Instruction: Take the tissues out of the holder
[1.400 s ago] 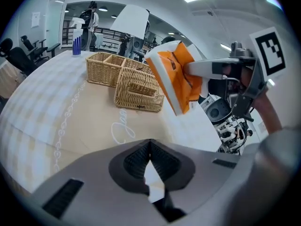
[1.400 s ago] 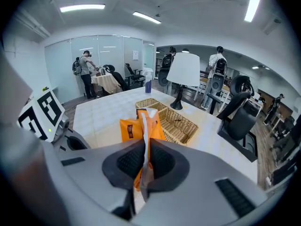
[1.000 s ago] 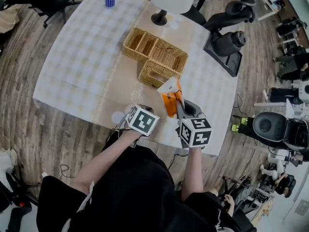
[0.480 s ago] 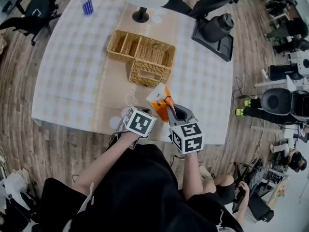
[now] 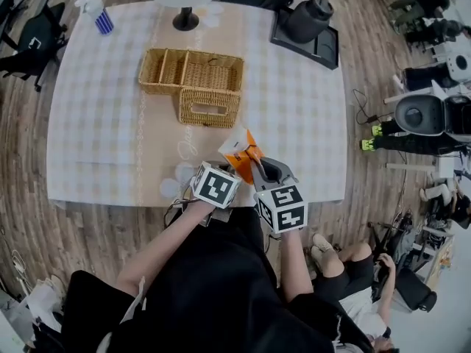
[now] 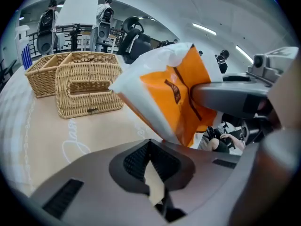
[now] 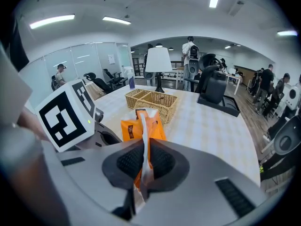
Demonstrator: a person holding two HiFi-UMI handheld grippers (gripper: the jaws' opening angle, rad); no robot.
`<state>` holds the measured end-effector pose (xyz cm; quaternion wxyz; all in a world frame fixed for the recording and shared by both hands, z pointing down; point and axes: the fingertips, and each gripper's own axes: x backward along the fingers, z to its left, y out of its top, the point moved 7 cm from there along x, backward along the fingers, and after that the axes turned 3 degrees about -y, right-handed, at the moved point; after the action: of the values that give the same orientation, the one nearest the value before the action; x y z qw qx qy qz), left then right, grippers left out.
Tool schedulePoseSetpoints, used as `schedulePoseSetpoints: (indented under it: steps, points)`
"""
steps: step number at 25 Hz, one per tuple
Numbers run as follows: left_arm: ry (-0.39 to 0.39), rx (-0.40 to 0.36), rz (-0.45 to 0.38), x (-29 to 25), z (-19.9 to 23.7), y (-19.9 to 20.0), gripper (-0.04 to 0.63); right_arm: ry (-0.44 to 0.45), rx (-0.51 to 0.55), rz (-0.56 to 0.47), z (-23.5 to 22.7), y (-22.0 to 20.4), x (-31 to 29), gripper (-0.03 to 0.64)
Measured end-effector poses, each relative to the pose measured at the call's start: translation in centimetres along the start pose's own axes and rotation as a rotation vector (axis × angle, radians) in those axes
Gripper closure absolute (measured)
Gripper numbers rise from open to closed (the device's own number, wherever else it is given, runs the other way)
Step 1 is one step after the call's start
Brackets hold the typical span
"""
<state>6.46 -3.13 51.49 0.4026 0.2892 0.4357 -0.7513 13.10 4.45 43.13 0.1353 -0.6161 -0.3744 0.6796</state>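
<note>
Orange-and-white tissue pack (image 5: 241, 151) hangs above the tabletop's (image 5: 309, 123) near edge in the head view, between the two grippers. A second ago it hung close to the wicker holder (image 5: 210, 109). Now a clear stretch of tabletop separates them, so the pack has been carried toward the person. The holder sits near the tabletop's middle, and nothing shows through its slot. I judge the removal done, with only putting the pack down left.

Left gripper view: the left gripper (image 6: 150, 164) has its jaws drawn nearly together, with a pale sliver caught between the pads. I take this to be the pack's white edge, though that is not certain. The pack (image 6: 174, 98) fills the centre, tilted. The holder (image 6: 89, 91) stands well behind it to the left.

Right gripper view: the right gripper (image 7: 143, 159) is clenched on the pack (image 7: 141, 126), whose thin side runs straight up from between the pads. The holder (image 7: 162, 108) lies beyond, apart from the pack.
</note>
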Motion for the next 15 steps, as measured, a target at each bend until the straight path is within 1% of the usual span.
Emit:
schedulePoseSetpoints:
  steps: [7, 15]
  points:
    - [-0.008, -0.045, 0.017, -2.0, -3.0, 0.6, 0.595, -0.029, -0.046, -0.006, -2.7, -2.0, 1.7, 0.595]
    - [0.005, -0.037, 0.013, -4.2, -7.3, 2.2, 0.595, -0.019, -0.06, -0.021, -6.9, -3.7, 4.2, 0.595]
